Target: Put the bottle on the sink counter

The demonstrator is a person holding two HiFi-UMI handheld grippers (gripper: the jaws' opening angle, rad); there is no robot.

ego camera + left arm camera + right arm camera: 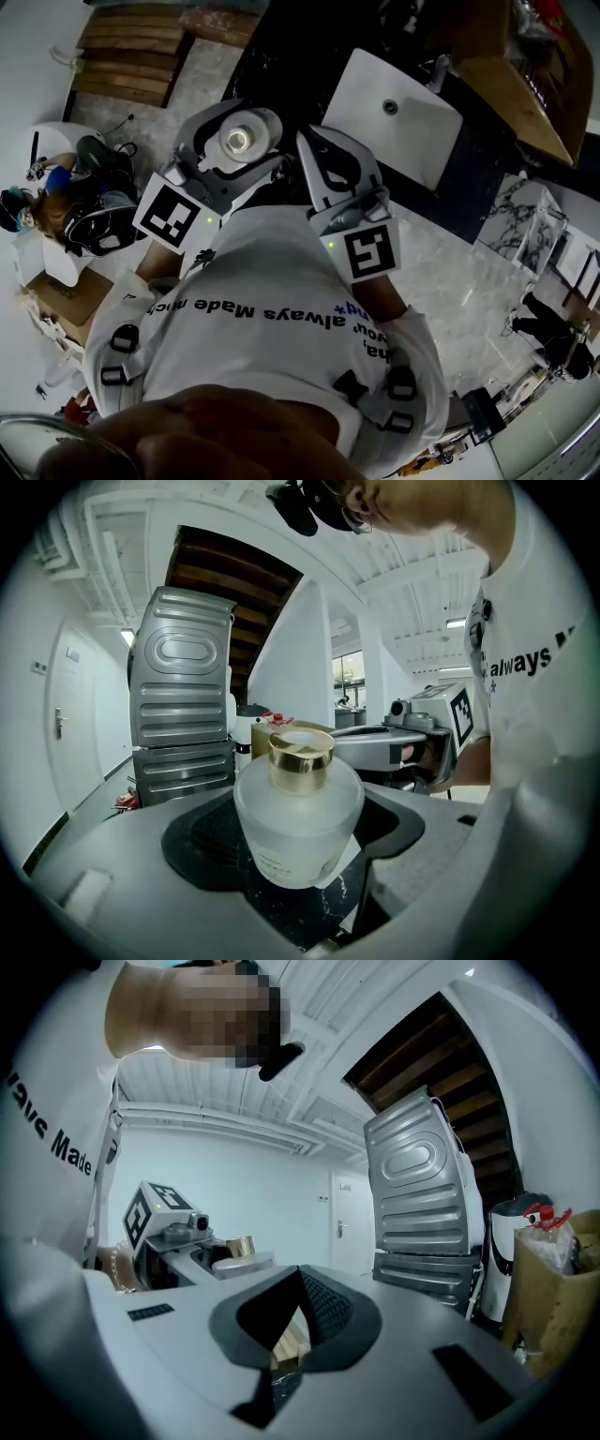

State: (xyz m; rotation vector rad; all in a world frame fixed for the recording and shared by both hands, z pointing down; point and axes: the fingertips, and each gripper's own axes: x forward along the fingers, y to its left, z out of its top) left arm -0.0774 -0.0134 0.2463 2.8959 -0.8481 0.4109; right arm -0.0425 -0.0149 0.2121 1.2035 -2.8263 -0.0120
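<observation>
- The bottle [298,822] fills the whole gap between the left gripper's [239,139] jaws.
- The right gripper's [314,142] jaws are pressed together, with no room between them.
- The two grippers sit close, side by side.
- Ahead and right of the jaws, the white sink [361,89] takes up much of the dark desk [473,164].
- A tap [437,70] stands at the sink's far edge.

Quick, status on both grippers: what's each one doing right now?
Left gripper: closed on the frosted bottle with the gold cap.
Right gripper: closed, nothing between its jaws.
</observation>
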